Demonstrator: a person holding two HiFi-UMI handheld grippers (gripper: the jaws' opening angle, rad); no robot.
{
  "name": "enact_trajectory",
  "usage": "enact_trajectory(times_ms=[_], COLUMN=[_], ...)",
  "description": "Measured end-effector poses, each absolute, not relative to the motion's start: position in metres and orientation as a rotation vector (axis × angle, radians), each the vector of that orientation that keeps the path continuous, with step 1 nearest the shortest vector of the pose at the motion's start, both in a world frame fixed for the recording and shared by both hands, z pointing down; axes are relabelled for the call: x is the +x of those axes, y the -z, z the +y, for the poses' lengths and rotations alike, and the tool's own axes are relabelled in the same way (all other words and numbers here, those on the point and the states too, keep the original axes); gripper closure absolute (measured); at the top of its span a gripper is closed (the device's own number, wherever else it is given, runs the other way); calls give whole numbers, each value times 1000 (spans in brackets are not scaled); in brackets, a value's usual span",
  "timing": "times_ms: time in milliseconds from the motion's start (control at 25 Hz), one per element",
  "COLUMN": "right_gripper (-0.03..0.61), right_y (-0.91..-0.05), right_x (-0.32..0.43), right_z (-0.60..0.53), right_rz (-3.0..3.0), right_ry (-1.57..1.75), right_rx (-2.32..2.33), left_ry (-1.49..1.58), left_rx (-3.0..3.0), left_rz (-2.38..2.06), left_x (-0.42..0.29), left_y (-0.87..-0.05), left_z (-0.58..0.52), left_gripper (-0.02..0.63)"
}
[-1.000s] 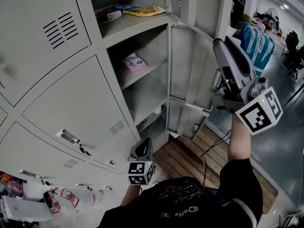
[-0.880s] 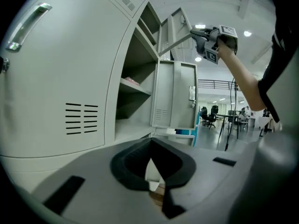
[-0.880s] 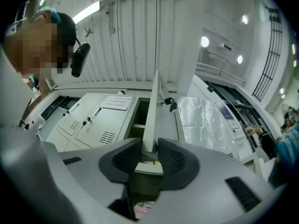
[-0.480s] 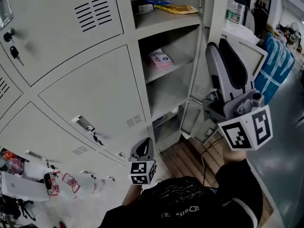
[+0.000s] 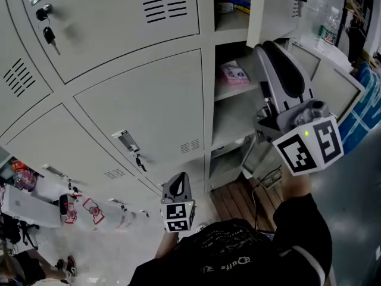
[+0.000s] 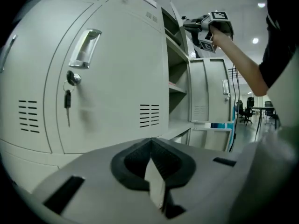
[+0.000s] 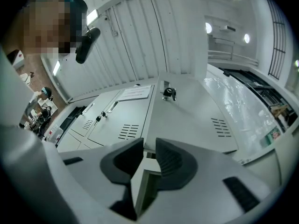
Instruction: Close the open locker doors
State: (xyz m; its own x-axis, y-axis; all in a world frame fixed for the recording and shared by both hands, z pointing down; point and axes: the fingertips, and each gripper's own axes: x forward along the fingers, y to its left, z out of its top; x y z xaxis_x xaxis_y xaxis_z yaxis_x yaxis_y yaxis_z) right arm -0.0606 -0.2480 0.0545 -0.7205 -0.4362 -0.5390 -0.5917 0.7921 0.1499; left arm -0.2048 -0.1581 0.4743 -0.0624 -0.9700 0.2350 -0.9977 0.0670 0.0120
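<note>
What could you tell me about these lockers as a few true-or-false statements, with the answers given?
1. A pink packet lies on a shelf behind an open door. True.
2. Every locker door is shut. False: the doors of the right-hand column stand open.
3. A key hangs from the lock of a shut door. True.
4. The left hand-held gripper is holding a packet. False: its jaws are together and hold nothing.
</note>
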Motion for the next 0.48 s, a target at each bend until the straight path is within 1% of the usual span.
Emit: enact_trajectory(times_ms=[240, 320, 480], right_gripper=[499, 514, 518], right_y=[-54, -52, -47], right_x=[-91, -95, -101], right_z=[-269, -276, -294], right_rz=[2550, 2554, 2569], right_ry=[-405, -396, -345], right_rx=[-718, -723, -724], left_ry=[-184, -179, -164], left_rx=[1931, 1896, 1824], left_rz=[-2234, -2261, -2297], left_x=[-230, -237, -253], left_y=[-472, -474, -478], left_z=[-152, -148, -140], left_gripper=[606, 606, 606])
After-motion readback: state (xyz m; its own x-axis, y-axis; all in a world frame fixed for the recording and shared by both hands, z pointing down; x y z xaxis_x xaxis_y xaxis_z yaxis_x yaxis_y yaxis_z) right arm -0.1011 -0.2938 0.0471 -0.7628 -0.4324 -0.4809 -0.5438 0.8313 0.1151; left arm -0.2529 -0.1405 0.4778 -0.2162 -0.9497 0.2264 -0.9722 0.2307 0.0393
